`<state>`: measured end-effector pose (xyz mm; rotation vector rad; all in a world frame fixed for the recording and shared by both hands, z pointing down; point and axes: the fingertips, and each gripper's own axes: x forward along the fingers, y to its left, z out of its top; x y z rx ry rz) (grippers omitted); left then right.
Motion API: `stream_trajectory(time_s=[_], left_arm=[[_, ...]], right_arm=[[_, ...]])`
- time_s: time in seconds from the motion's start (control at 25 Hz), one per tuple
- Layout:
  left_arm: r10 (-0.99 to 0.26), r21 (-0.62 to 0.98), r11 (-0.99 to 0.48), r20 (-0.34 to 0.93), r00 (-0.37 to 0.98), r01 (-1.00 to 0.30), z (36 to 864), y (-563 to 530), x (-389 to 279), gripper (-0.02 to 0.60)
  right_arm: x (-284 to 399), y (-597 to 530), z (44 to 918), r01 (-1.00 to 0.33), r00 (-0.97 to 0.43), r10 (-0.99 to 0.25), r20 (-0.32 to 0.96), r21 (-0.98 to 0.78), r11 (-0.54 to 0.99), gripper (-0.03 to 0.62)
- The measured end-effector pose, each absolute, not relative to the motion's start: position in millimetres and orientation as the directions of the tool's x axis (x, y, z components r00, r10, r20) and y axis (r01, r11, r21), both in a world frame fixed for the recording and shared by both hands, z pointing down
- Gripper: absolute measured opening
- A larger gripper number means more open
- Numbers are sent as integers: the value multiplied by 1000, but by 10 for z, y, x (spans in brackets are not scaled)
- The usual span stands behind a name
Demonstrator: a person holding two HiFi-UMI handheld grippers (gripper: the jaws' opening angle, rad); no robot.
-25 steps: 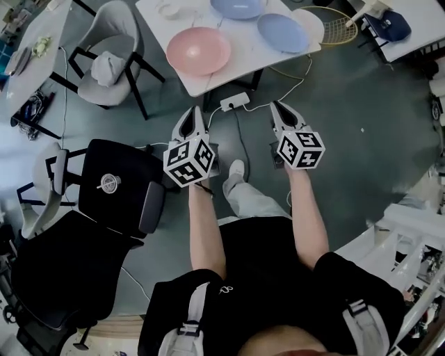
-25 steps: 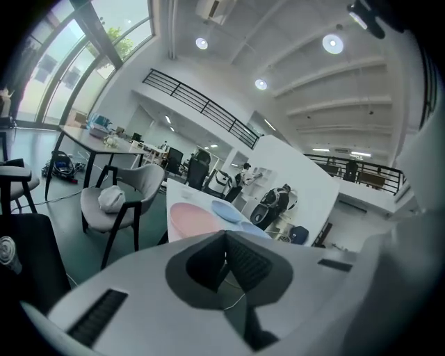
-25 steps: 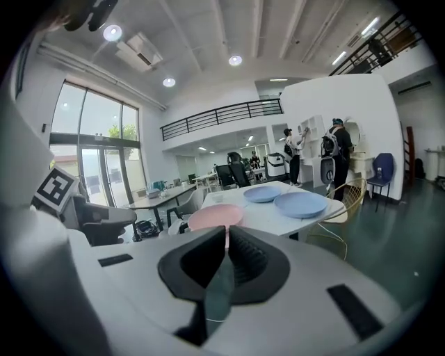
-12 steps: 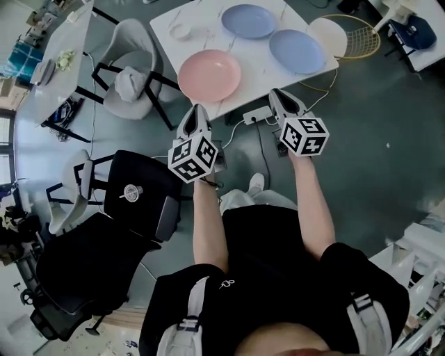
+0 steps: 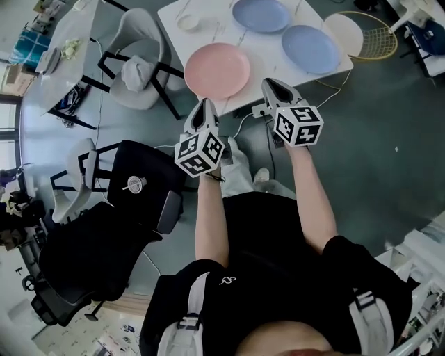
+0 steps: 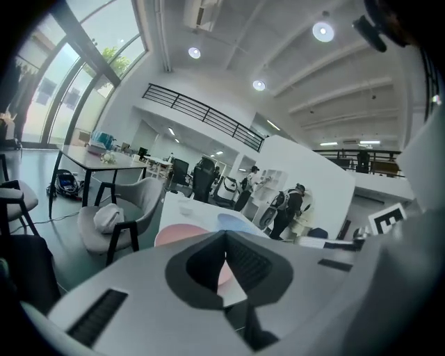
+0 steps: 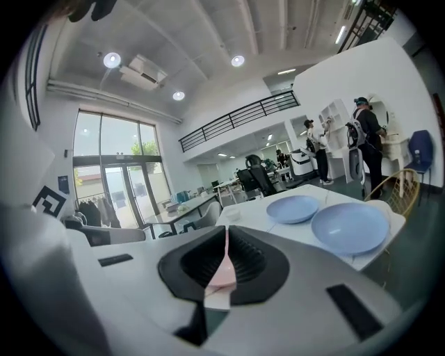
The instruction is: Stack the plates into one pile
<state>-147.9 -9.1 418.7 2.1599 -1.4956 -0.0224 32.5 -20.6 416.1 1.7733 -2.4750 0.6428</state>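
Observation:
A pink plate [image 5: 217,70] lies at the near edge of the white table [image 5: 264,49]. Two blue plates lie behind it, one far [image 5: 261,14] and one right [image 5: 310,49]. In the right gripper view the blue plates show as the far one [image 7: 293,208] and the near one [image 7: 350,227]. My left gripper [image 5: 204,109] is shut and empty, just short of the table's near edge, below the pink plate [image 6: 174,235]. My right gripper [image 5: 271,87] is shut and empty at the table's front edge, right of the pink plate.
A small white bowl [image 5: 188,22] sits at the table's far left. A grey chair [image 5: 139,69] holding a cloth bundle stands left of the table. A black office chair [image 5: 135,188] is at my left. A power strip and cables lie under the table. A racket [image 5: 372,35] lies right.
Both grippers have moved forward toward the table, staying shut. The table and plates now sit closer in the head view.

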Motion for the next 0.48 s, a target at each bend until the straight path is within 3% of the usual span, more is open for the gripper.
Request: stream_trajectory(time_s=[0.48], left_arm=[[-858,324,-141,430,279,-935,4693,-826,-1726,15]], right_arm=[[546,-893,4613,-911,-320,-884,341,-366,189,8]])
